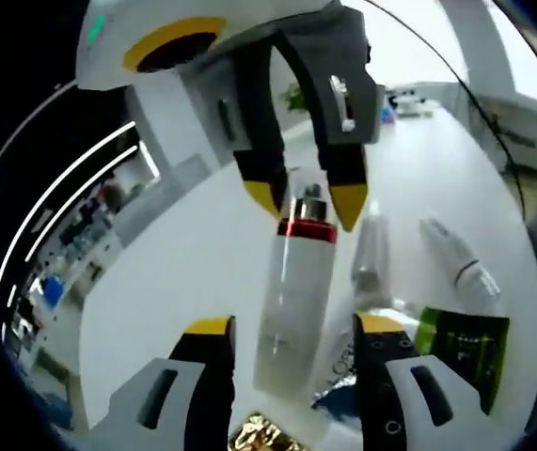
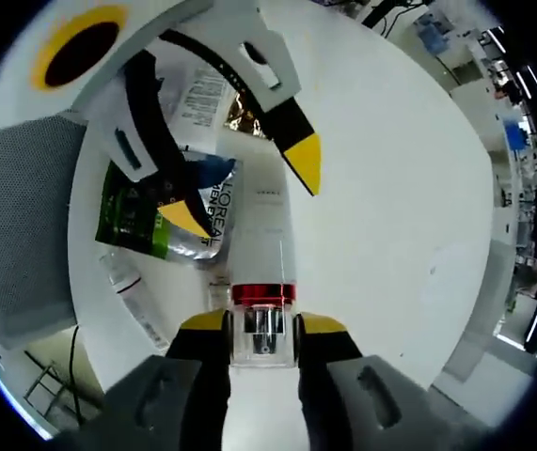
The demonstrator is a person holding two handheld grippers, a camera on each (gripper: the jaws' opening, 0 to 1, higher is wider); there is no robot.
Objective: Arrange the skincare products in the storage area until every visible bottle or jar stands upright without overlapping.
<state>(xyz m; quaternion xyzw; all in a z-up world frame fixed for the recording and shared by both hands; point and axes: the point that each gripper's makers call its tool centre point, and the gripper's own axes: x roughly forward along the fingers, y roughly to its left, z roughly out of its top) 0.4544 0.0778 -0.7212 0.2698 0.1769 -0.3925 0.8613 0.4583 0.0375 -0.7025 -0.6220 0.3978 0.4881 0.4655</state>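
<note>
right gripper (image 2: 263,324) clamped on the cap end of the clear bottle (image 1: 296,310), lying flat mid-bench (image 1: 183,272) | left gripper (image 1: 292,329) jaws apart around its base, probably to stand it up

I see a white table (image 1: 183,254) under my tools; a tall frosted bottle (image 1: 296,310) with a red band lies on it between my left tool's jaws; past the right jaw lie a slim clear tube (image 1: 373,254) and a white tube (image 1: 456,263); nearer it, a green sachet (image 1: 465,343), a blue sachet (image 2: 213,202) and a gold wrapper (image 1: 263,434).
</note>
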